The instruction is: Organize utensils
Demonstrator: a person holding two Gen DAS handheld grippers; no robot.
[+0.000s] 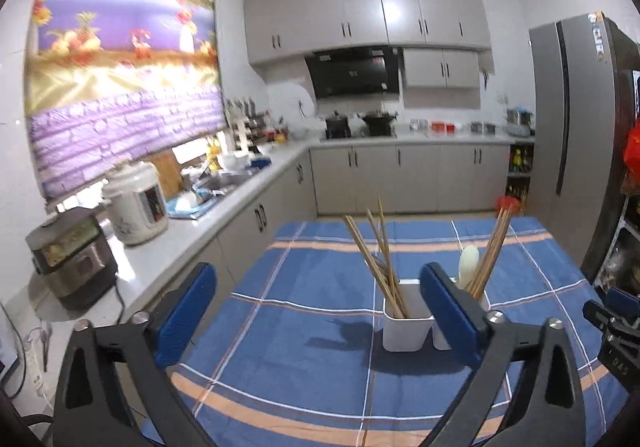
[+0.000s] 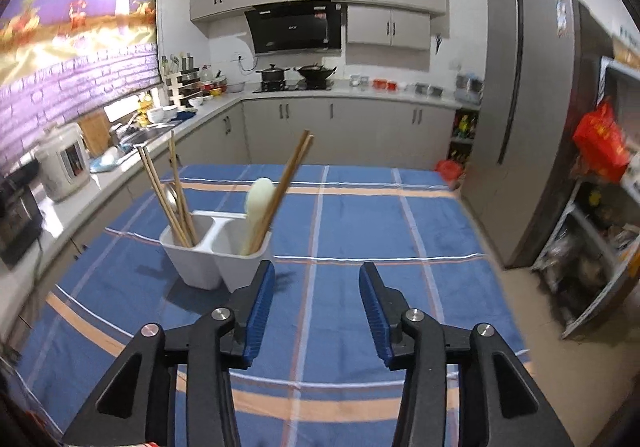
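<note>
Blue plaid cloth covers the table. White 2-compartment holder stands on it; chopsticks upright-tilted in the left bin, a pale spoon plus 2 more sticks in the right. Left tongs spread fully, empty. Right tongs half open, empty, holder ahead-left, nearer to them by my judgement.

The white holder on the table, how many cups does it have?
2. The left cup holds chopsticks; the right cup holds a white spoon and more chopsticks.
</note>
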